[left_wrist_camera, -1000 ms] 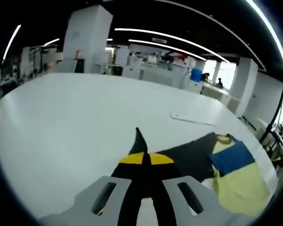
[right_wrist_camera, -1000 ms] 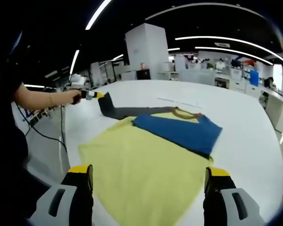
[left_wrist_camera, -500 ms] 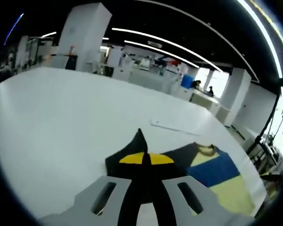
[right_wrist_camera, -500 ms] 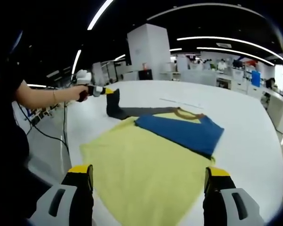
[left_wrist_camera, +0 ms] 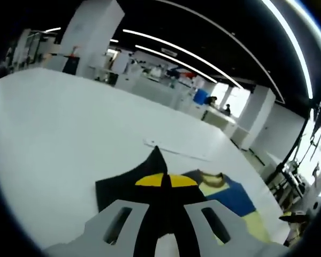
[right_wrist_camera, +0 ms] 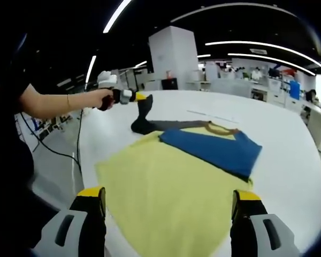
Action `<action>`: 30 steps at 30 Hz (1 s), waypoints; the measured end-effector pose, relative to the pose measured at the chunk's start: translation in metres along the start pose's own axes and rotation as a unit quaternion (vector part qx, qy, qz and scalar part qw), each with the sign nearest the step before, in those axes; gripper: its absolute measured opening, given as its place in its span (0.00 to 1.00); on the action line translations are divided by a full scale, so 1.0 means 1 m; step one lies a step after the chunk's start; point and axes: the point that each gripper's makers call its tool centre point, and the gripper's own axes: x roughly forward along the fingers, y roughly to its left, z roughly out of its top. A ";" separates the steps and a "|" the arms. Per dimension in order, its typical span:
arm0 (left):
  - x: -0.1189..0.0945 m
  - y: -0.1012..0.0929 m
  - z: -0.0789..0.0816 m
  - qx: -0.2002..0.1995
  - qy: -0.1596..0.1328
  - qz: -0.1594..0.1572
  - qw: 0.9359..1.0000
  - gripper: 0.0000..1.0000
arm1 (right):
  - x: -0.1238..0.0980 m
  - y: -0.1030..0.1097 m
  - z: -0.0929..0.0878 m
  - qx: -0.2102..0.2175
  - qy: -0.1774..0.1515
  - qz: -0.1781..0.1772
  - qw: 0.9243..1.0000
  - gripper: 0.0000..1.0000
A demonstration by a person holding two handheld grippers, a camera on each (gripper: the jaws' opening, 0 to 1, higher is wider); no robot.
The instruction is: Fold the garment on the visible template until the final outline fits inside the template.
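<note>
Left gripper (right_wrist_camera: 140, 98) now higher, pinching dark sleeve (right_wrist_camera: 140, 115) off table (right_wrist_camera: 289, 160); right gripper (right_wrist_camera: 168, 206) spread over yellow garment (right_wrist_camera: 166, 187).

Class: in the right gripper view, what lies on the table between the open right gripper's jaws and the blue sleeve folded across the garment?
The garment's yellow body panel lies there, spread flat on the white table.

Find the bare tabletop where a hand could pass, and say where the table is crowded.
Bare table runs beyond the blue sleeve and past the collar. More lies left of the lifted grey sleeve. The yellow shirt body crowds the near side, ahead of the right gripper.
</note>
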 end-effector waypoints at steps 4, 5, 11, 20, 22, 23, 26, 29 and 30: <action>0.008 -0.014 -0.004 0.006 0.007 -0.007 1.000 0.00 | 0.000 -0.001 -0.001 -0.001 0.001 0.000 1.000 0.97; 0.009 -0.016 -0.005 0.007 0.008 -0.009 1.000 0.00 | 0.000 -0.001 -0.002 -0.001 0.001 0.000 1.000 0.97; 0.018 -0.039 -0.012 0.033 0.020 -0.021 0.999 0.00 | 0.002 0.001 -0.006 0.001 0.003 0.003 1.000 0.97; 0.034 -0.079 -0.021 0.042 0.034 -0.059 0.997 0.00 | 0.005 0.005 -0.011 0.004 0.007 0.010 1.000 0.97; 0.037 -0.088 -0.023 0.046 0.036 -0.066 0.996 0.00 | 0.005 0.005 -0.012 0.004 0.009 0.010 1.000 0.97; 0.039 -0.091 -0.023 0.047 0.036 -0.069 0.996 0.00 | 0.005 0.004 -0.013 0.005 0.011 0.010 1.000 0.97; 0.045 -0.103 -0.024 0.046 0.035 -0.078 0.995 0.00 | 0.004 0.003 -0.015 0.005 0.014 0.007 1.000 0.97; 0.052 -0.114 -0.025 0.050 0.037 -0.086 0.994 0.00 | 0.002 0.000 -0.016 0.008 0.013 0.004 1.000 0.97; 0.053 -0.118 -0.026 0.052 0.038 -0.090 0.994 0.00 | 0.002 -0.001 -0.016 0.009 0.013 0.003 1.000 0.97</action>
